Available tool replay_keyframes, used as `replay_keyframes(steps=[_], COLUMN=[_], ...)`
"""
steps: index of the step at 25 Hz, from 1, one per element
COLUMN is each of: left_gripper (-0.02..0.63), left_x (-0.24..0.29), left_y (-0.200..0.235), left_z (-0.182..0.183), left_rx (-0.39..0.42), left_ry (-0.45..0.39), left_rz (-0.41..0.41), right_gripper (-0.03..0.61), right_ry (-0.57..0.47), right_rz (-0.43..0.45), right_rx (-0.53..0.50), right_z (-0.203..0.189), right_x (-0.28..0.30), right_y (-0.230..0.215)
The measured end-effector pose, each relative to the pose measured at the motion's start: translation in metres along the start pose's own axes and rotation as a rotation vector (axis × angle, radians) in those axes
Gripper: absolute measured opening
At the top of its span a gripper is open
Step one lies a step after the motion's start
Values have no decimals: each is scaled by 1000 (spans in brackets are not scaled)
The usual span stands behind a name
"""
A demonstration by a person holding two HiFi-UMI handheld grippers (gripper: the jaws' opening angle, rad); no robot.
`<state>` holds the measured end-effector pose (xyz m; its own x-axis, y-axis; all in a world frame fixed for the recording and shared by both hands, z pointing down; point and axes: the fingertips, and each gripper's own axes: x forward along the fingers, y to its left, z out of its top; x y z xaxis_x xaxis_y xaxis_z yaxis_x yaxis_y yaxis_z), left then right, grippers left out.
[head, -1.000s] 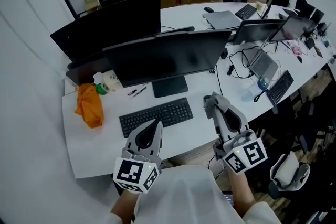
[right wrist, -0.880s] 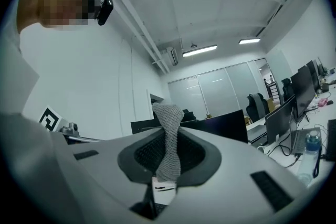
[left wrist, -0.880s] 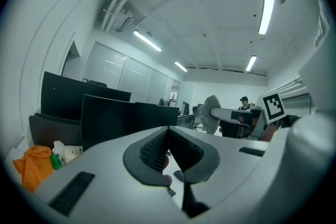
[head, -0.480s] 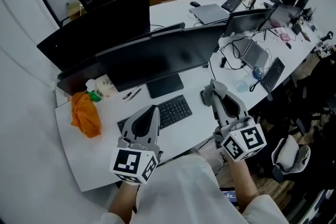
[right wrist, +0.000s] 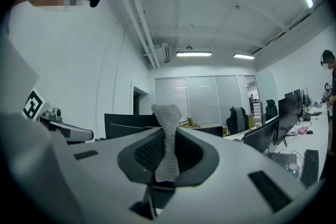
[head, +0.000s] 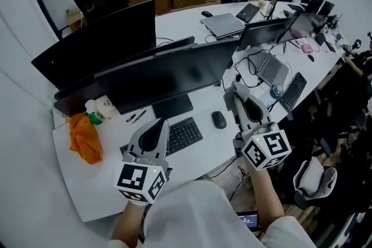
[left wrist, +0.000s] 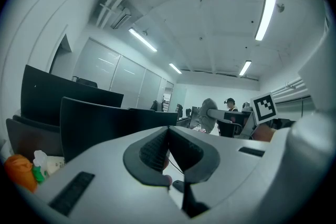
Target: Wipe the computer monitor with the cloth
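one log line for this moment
right gripper: shut on cloth | left gripper: shut, empty | monitor: not yet touched

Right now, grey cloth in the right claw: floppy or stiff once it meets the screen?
Probably floppy: the cloth is a knit weave, pinched and twisted into a narrow strip by the right claw. Likely light, since its short free end stands up unsupported. Slip seems unlikely, as the weave sits against ribbed pads.

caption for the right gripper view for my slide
Right gripper shut on a grey knitted cloth, with black computer monitors behind it under a strip-lit office ceiling.
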<state>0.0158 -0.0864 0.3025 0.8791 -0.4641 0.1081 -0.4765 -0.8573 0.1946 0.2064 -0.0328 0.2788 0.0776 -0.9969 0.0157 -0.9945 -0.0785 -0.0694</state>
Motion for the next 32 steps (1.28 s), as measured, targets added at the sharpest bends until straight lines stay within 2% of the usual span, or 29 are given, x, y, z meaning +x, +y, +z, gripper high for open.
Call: replay_keyframes(steps=[12,17,25,32], left_gripper=[18,19,19,18], left_x=[58,78,106,118], left_y=[8,15,17,24], left_z=[19,22,19,14], left_rx=[16,27,31,31], left_ry=[2,6,21,54], left_rz=[-36,-31,-27,-16], right_gripper=[43,43,43,43], right_ry=[-15,-20,-5,51], right_rz=[-22,-57,-92,-98], right_rx=[-39,-79,-97,-92], right_z=[29,41,45,34], right_x=[63,93,145,183], right_y=[-69,-103,-147,-171])
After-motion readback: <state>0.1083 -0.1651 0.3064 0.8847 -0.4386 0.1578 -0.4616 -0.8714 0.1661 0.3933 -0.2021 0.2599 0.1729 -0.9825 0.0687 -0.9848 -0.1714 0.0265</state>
